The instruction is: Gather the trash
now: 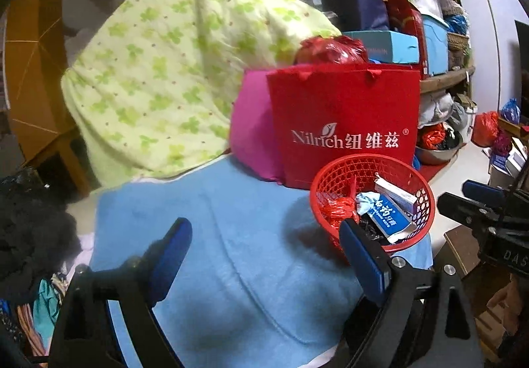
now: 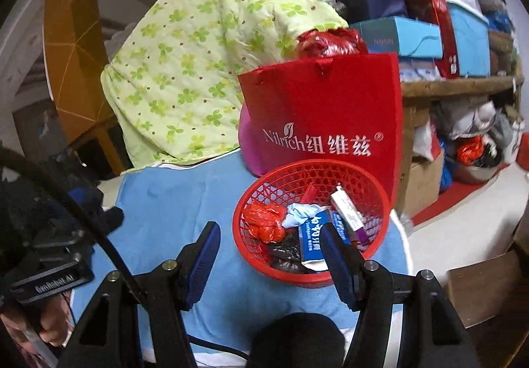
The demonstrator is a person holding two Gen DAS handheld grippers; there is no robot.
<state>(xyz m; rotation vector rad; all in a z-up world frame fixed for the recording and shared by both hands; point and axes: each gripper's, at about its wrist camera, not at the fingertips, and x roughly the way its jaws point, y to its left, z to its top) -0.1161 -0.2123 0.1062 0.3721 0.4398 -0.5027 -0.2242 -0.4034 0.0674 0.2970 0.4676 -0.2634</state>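
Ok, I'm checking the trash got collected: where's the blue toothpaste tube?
In both wrist views the blue toothpaste tube lies inside the red basket on the blue towel, beside a crumpled red wrapper, before the red bag.

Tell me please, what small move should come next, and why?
Probably pull both back and look elsewhere for trash. The left hand-held gripper and right hand-held gripper stand open and empty, the blue towel looks bare, and the wrappers already lie in the red basket.
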